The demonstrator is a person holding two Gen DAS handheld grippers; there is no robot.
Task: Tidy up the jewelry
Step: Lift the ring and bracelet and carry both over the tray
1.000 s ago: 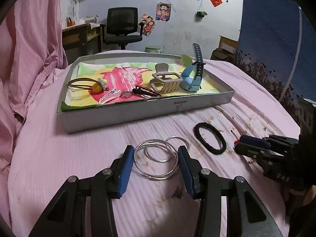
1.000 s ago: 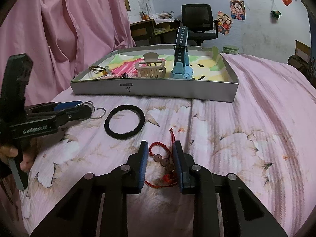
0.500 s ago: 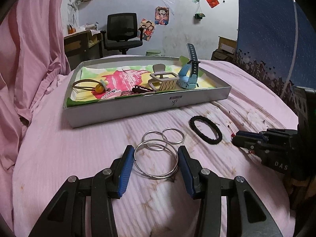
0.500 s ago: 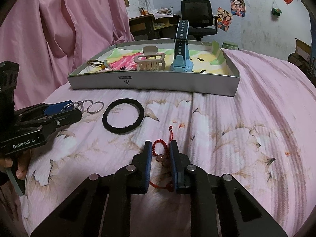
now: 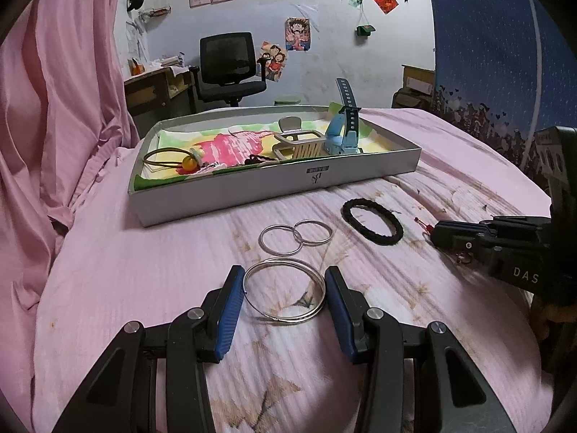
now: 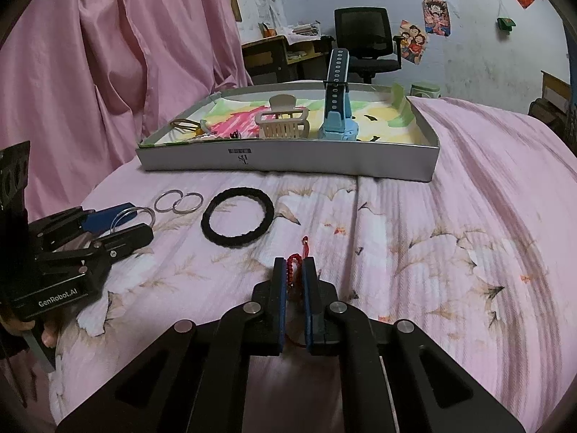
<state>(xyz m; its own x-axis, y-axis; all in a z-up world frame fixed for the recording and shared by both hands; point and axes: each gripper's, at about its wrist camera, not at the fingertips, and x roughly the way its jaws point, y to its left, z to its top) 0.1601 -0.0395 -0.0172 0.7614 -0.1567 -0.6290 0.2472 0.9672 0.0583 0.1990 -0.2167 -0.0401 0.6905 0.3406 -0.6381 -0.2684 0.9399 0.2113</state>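
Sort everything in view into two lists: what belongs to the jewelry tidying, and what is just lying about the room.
Belongs to the job:
- large silver bangles, gripped by the left gripper
- red bead bracelet, pinched in the right gripper
- two small silver rings
- black hair band
- tray holding hair claw and blue watch

Just lying about:
- office chair
- desk
- pink curtain

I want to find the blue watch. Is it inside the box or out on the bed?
Inside. The blue watch stands in the gray box, next to the beige hair claw, its strap pointing up.
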